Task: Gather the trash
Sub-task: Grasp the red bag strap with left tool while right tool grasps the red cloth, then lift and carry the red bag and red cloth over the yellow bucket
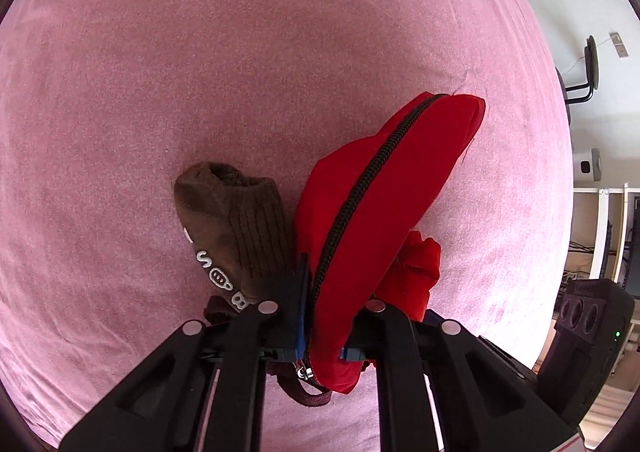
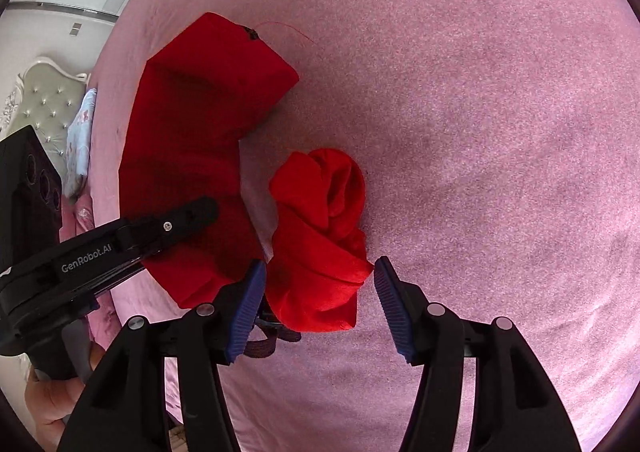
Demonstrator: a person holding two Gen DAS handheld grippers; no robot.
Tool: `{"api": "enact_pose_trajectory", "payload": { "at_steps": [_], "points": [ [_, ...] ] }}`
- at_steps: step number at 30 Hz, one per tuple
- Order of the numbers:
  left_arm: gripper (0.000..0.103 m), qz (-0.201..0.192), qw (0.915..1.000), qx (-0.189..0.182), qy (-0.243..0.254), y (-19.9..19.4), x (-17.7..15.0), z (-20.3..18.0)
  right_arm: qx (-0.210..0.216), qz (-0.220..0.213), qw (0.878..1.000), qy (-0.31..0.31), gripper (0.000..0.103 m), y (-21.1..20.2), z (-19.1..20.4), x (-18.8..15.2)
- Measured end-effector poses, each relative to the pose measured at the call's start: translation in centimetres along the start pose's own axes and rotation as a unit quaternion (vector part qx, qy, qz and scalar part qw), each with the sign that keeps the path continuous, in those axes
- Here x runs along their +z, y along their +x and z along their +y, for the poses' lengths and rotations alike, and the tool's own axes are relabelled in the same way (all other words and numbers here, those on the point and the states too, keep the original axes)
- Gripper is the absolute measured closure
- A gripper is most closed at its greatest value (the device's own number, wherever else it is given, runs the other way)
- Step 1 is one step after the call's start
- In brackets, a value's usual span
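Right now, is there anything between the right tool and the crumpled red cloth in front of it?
Nothing visible. The right tool is open, and the crumpled red cloth already lies partly between its blue pads, on the pink sheet. The red zip pouch sits beside it, pinched by the left tool.

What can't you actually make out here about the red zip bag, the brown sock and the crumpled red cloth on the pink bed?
- Red zip bag: contents unseen in either view; the zipper looks shut.
- Brown sock: left wrist view, its near end is hidden behind the left gripper; absent from the right wrist view.
- Red cloth: too crumpled to tell what it is; right gripper straddles it, open.
- Dark strap: what it joins is hidden.
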State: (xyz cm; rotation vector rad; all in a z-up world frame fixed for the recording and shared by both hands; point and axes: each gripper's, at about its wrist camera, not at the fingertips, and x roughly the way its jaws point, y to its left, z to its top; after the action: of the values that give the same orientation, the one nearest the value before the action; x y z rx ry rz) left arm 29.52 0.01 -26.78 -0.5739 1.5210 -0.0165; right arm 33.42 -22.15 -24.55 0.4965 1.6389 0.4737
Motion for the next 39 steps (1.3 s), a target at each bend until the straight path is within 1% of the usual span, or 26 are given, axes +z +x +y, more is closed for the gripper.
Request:
{"api": "enact_pose_trajectory", "payload": {
  "at_steps": [2,3,4,6,8,13,18,22,24,30,35,39],
  "points": [
    [0.093,0.002,1.0000,-0.009,-0.001,-0.1,-0.2,0.5,-0.019,0.020,1.000,-0.001,0.050,1.2,0.4,0.3],
    [0.093,0.003,1.0000,-0.009,-0.003,-0.2,-0.5,0.8,-0.026,0.024,0.999,0.002,0.056,1.6,0.4,0.2],
    [0.094,0.003,0.9999,-0.010,-0.004,-0.3,-0.8,0.9,-0.024,0.026,0.999,0.005,0.058,1.7,0.5,0.1],
    [0.095,0.002,0.9999,-0.011,-0.004,-0.5,-1.3,1.1,-0.025,0.021,0.999,0.004,0.066,1.5,0.5,-0.2],
    [0.097,0.000,1.0000,-0.008,0.004,-0.8,-2.0,1.1,-0.022,0.014,1.000,0.000,0.069,0.9,0.5,-0.6],
    [0.098,-0.006,0.9996,-0.007,0.026,-1.7,-3.5,0.1,-0.020,0.004,1.000,-0.005,0.070,-0.9,-0.2,-2.2],
    [0.098,-0.005,0.9991,-0.014,0.039,-2.4,-5.5,-1.0,-0.015,-0.007,1.000,0.001,0.070,-3.2,-1.6,-4.1],
    [0.098,0.000,0.9983,-0.014,0.056,-3.1,-7.8,-2.2,-0.021,-0.015,1.000,-0.001,0.070,-5.4,-2.7,-6.6],
    [0.098,0.006,0.9980,-0.021,0.059,-3.5,-9.2,-2.5,-0.023,-0.019,1.000,0.001,0.070,-6.2,-3.6,-8.3],
    [0.098,0.018,0.9959,-0.022,0.085,-4.0,-12.4,-4.6,-0.033,-0.037,0.999,0.013,0.070,-9.1,-5.8,-13.6],
    [0.098,0.035,0.9927,-0.025,0.113,-3.5,-15.2,-6.4,-0.035,-0.055,0.997,0.035,0.070,-10.4,-7.1,-17.9],
    [0.098,0.050,0.9881,-0.028,0.143,-3.4,-17.8,-7.5,-0.035,-0.068,0.995,0.060,0.070,-11.4,-8.8,-21.9]
  ]
}}
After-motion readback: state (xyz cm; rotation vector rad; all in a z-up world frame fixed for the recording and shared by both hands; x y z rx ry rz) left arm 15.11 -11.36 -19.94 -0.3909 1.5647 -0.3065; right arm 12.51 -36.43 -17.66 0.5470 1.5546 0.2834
